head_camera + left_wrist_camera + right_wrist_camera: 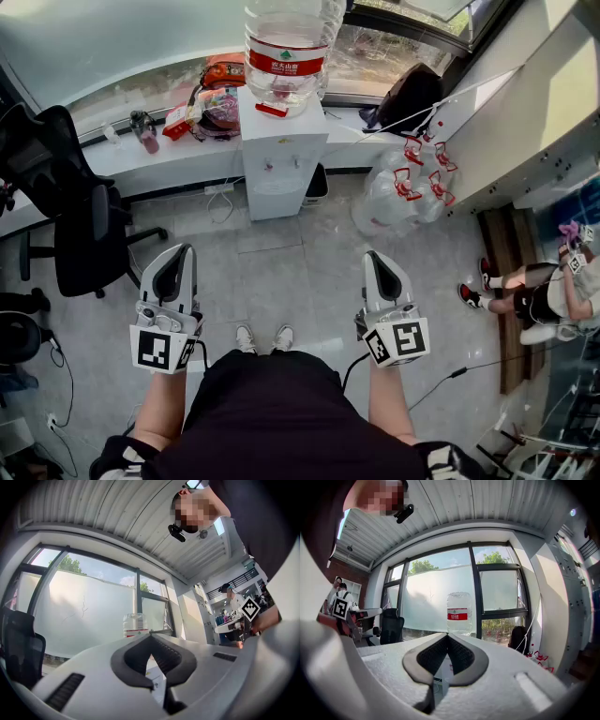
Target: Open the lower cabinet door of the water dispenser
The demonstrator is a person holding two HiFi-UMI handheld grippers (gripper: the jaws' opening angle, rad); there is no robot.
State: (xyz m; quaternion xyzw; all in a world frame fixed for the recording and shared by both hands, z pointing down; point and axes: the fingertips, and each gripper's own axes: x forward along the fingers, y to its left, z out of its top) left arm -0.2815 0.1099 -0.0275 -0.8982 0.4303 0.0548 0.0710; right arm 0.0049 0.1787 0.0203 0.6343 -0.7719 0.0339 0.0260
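a black chair (80, 225) stands left of the dispenser (281, 141). the left gripper (176, 253) hangs well short of the dispenser, jaws together, empty. its lower door (275, 197) looks shut. the right gripper (377, 259) is likewise well short, jaws together, empty.

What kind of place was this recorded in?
Probably an office or similar workspace: a white water dispenser with a large bottle on top stands at the window ledge, with a black office chair to one side and clear water jugs piled beside it.
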